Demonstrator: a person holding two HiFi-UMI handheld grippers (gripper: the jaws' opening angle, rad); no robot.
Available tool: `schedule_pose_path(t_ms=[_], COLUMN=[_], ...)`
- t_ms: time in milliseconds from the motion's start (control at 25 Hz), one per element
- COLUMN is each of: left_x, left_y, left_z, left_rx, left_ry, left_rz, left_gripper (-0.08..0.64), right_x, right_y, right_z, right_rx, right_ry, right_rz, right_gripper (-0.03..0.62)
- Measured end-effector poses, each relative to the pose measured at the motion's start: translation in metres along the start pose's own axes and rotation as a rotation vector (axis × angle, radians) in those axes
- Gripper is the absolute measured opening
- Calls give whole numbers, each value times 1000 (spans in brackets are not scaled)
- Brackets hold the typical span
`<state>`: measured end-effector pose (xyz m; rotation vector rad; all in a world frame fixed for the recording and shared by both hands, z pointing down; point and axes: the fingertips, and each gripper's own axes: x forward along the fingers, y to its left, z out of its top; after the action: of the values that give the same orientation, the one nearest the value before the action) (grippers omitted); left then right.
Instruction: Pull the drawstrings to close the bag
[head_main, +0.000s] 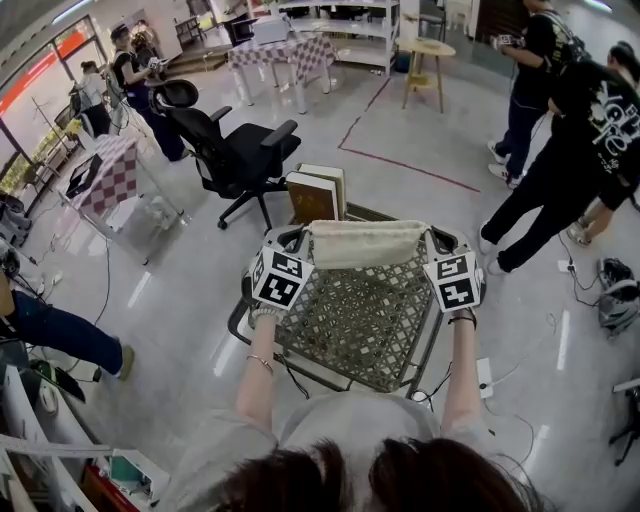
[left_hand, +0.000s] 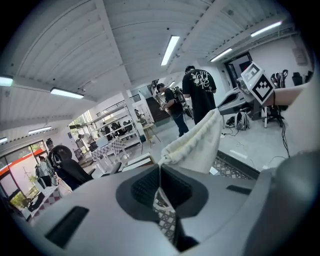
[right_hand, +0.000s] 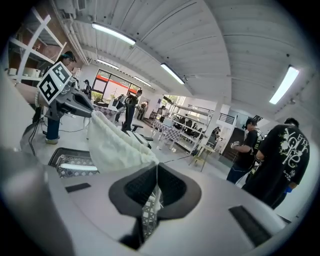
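Note:
A cream cloth drawstring bag (head_main: 365, 243) hangs stretched sideways between my two grippers, above the far edge of the lattice-patterned table (head_main: 360, 320). At the bag's left end my left gripper (head_main: 292, 243) is shut on a thin drawstring (left_hand: 160, 176). The left gripper view shows that cord running from the bag's gathered corner (left_hand: 192, 142) down into the closed jaws (left_hand: 160, 187). My right gripper (head_main: 440, 243) is shut on the drawstring (right_hand: 157, 172) at the bag's other end. There the puckered bag (right_hand: 117, 142) leads away from the closed jaws (right_hand: 157, 186) toward the left gripper (right_hand: 65, 95).
Two books (head_main: 318, 192) stand just beyond the table. Farther back to the left is a black office chair (head_main: 235, 150). People in dark clothes (head_main: 580, 150) stand at the right, with cables and a bag (head_main: 615, 290) on the floor. A wooden stool (head_main: 425, 50) stands far back.

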<state>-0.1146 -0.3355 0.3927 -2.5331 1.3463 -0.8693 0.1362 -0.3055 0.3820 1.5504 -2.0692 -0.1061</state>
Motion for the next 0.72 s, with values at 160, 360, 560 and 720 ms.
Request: schedule_pose_path(t_ms=[160, 360, 560, 720], left_x=[-7, -22, -28, -32], left_y=[9, 15, 18, 16], left_z=[12, 21, 19, 16], left_rx=[9, 27, 3, -47], left_ry=[-37, -74, -100, -117], left_rz=[36, 82, 103, 112], left_gripper=[28, 28, 28, 28], right_x=[-4, -13, -16, -21], right_y=[-4, -4, -3, -5], right_z=[13, 17, 16, 16], right_rx=[-14, -17, 3, 36], right_ry=[-34, -59, -63, -71], right_rz=[-32, -49, -72, -90], right_gripper=[26, 26, 25, 26])
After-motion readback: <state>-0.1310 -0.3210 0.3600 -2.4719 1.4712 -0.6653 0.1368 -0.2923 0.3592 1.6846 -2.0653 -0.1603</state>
